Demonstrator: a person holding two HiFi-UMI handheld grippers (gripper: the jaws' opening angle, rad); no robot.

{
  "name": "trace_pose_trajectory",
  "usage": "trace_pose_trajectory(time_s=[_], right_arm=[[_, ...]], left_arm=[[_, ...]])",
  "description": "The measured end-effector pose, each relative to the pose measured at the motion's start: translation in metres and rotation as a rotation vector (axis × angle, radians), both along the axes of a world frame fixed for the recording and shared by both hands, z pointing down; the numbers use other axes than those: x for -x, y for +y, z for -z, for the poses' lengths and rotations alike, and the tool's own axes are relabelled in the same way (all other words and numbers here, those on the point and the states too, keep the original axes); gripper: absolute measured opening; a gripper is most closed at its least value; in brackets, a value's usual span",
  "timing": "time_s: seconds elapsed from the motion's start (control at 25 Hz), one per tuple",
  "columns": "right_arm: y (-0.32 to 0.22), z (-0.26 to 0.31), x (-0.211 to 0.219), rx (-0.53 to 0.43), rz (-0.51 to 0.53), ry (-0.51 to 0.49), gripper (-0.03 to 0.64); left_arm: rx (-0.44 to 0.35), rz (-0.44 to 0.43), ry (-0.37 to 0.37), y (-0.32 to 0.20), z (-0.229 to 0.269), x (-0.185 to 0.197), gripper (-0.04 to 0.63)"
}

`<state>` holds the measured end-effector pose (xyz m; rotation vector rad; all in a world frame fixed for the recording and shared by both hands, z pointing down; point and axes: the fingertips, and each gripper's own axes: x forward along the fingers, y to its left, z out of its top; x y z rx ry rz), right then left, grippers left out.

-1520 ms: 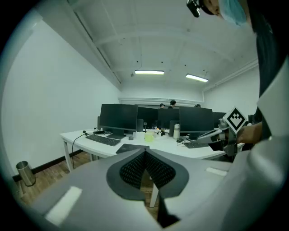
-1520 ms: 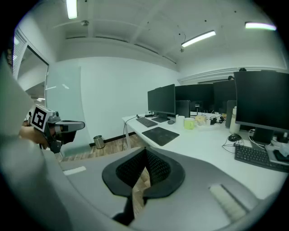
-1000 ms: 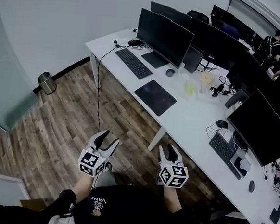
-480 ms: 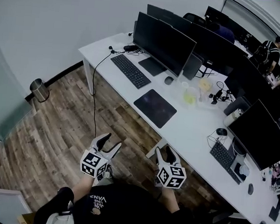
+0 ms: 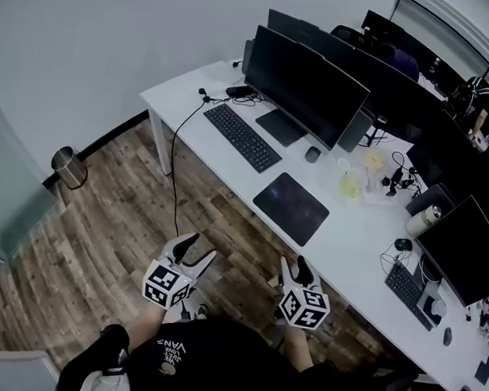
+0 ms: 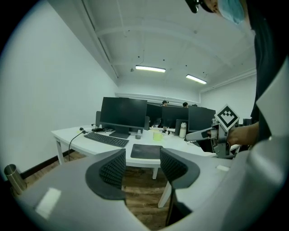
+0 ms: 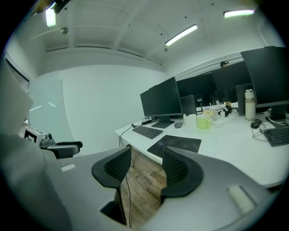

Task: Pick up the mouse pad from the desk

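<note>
A dark rectangular mouse pad (image 5: 292,207) lies flat near the front edge of the long white desk (image 5: 355,241), right of a black keyboard (image 5: 241,136). It also shows in the left gripper view as the mouse pad (image 6: 146,151) and in the right gripper view as the mouse pad (image 7: 175,144). My left gripper (image 5: 194,247) and right gripper (image 5: 295,268) hover over the wooden floor, well short of the desk. Both stand open with nothing between the jaws, as seen at the left gripper (image 6: 142,166) and right gripper (image 7: 146,166).
On the desk stand several black monitors (image 5: 308,87), a mouse (image 5: 313,154), a yellow-green cup (image 5: 350,186) and cables. A black cord (image 5: 176,168) hangs to the floor. A metal bin (image 5: 68,167) stands by the wall at left. People sit at the far right.
Both grippers have moved toward the desk, and the mouse pad now sits closer and more to the right in the head view. The right jaws have widened.
</note>
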<state>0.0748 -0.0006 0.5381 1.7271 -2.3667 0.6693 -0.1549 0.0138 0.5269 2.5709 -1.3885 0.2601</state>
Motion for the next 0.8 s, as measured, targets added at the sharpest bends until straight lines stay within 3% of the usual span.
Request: trace_pose_trajectory(time_s=[0.36,0.6,0.8], right_arm=[[-0.023,-0.011,0.018,0.039,-0.101,-0.015,0.206],[-0.049,-0.019,-0.009,0.071,-0.145,0.001,0.206],[-0.089,-0.018,-0.031,0.072,-0.128,0.013,0.206]], left_arm=[[0.021,-0.077,-0.002,-0.054,-0.009,0.03,0.212],[0.053,-0.13,0.01,-0.085,-0.02,0.002,0.212],[0.051,-0.123,0.0,-0.118,-0.02,-0.02,0.212]])
